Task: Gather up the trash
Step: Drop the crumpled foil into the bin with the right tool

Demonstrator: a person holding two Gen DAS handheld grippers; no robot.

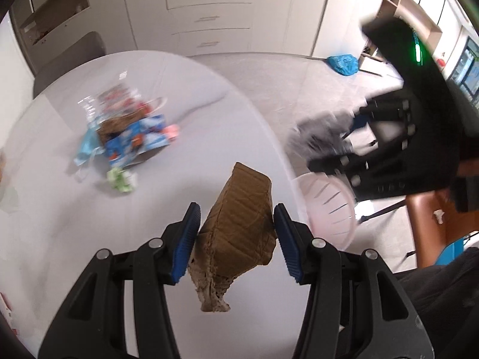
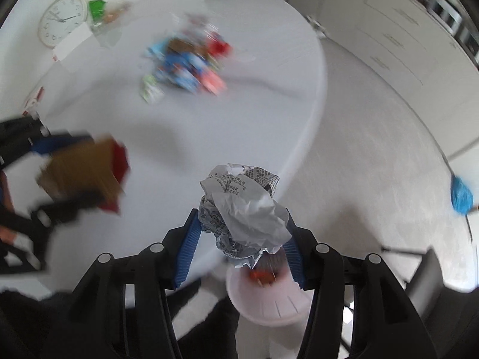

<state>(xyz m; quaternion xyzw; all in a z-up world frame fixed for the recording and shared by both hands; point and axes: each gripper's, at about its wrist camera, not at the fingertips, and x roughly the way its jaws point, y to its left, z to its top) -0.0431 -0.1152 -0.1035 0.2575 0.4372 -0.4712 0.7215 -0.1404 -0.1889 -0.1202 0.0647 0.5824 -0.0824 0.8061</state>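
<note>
Right, your left gripper (image 1: 236, 227) has its blue pads clamped on a torn brown cardboard piece (image 1: 239, 224), lifted clear above the white round table (image 1: 194, 155). Your right gripper (image 2: 242, 236) is squeezing a crumpled printed paper wad (image 2: 242, 209) between its pads, out past the table's edge. Just beneath that wad sits the pink slotted basket (image 2: 269, 302) on the floor, with something red (image 2: 263, 275) already inside; from the left camera the same basket peeks out beside the table rim. Back on the table, a blurred heap of wrappers (image 1: 128, 128), blue, red and pink, lies well apart from both grippers, with a green-and-white scrap (image 1: 121, 179) near it. A wall clock (image 2: 63, 19) lies flat at the far side. A blue bag (image 1: 342, 64) rests on the floor by the cabinets (image 1: 209, 15).
</note>
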